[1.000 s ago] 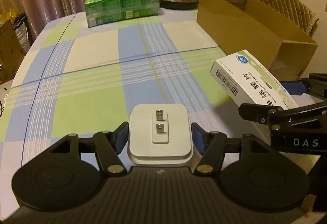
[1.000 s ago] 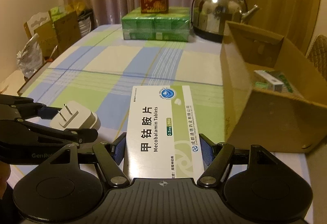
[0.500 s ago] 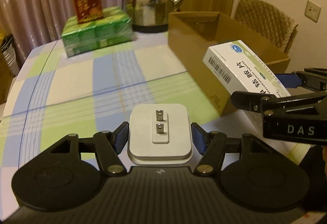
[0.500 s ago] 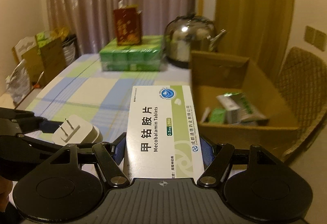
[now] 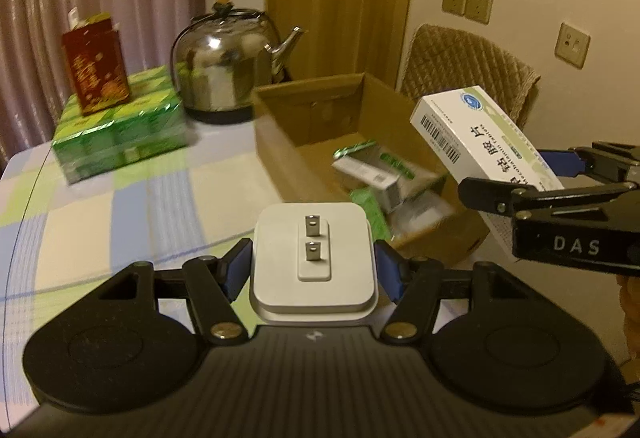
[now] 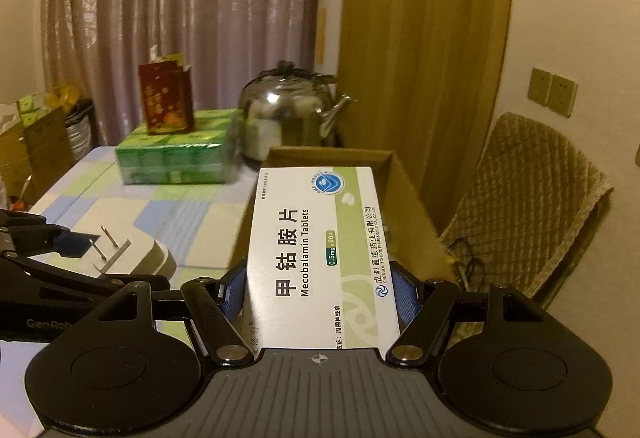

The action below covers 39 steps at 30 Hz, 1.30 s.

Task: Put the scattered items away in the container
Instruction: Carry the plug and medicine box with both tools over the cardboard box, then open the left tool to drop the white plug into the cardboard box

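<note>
Pointing boxward: tablet box (image 6: 320,258) lengthwise.

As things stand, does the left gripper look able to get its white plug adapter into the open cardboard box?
Probably yes. The left gripper holds the white plug adapter just short of the open cardboard box, whose top is uncovered. The right gripper with its white tablet box hangs beside, not across the path.

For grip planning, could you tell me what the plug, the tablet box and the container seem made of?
Plug: likely matte white plastic, metal prongs.
Tablet box: thin printed card, slightly glossy, sharp folded edges.
Container: brown cardboard, dull, with folded flaps.
</note>
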Tool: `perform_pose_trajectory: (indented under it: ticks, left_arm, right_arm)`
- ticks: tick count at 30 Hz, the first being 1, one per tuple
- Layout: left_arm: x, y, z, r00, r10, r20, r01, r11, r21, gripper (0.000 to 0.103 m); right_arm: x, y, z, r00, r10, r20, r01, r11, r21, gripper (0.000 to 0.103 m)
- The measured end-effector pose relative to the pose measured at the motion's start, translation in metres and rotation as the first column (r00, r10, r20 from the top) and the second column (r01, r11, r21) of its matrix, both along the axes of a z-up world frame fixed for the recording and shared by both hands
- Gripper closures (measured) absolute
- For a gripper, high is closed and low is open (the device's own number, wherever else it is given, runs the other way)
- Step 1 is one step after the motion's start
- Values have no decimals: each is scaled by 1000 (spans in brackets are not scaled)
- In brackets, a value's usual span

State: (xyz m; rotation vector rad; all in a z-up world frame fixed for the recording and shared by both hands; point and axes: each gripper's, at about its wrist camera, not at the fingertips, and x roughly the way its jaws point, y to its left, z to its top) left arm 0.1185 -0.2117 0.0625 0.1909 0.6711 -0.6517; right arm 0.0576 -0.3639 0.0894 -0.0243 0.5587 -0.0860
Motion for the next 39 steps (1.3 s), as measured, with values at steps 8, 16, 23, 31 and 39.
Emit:
perform_pose_trajectory:
  ticks: [8, 16, 23, 31, 39]
  left_arm:
    - [24, -39, 8, 1000, -29, 6, 29, 999, -20, 43]
    - [42, -66, 2, 999, -52, -6, 52, 998, -21, 43]
    - [55, -80, -6, 998, -58, -15, 57, 998, -25, 43]
    - [77, -92, -10, 997, -71, -20, 70, 997, -27, 43]
    - [93, -105, -18, 997, -80, -23, 79, 997, -14, 43]
  right_arm:
    - [23, -34, 6, 1000, -30, 7, 30, 1000, 9, 35]
    - [46, -57, 1, 999, -52, -3, 52, 998, 19, 35]
    - [60, -69, -7, 998, -62, -17, 63, 998, 20, 35]
    - [79, -83, -14, 997, -74, -31, 75, 997, 24, 35]
    - [92, -93, -22, 996, -77, -42, 78, 997, 21, 35]
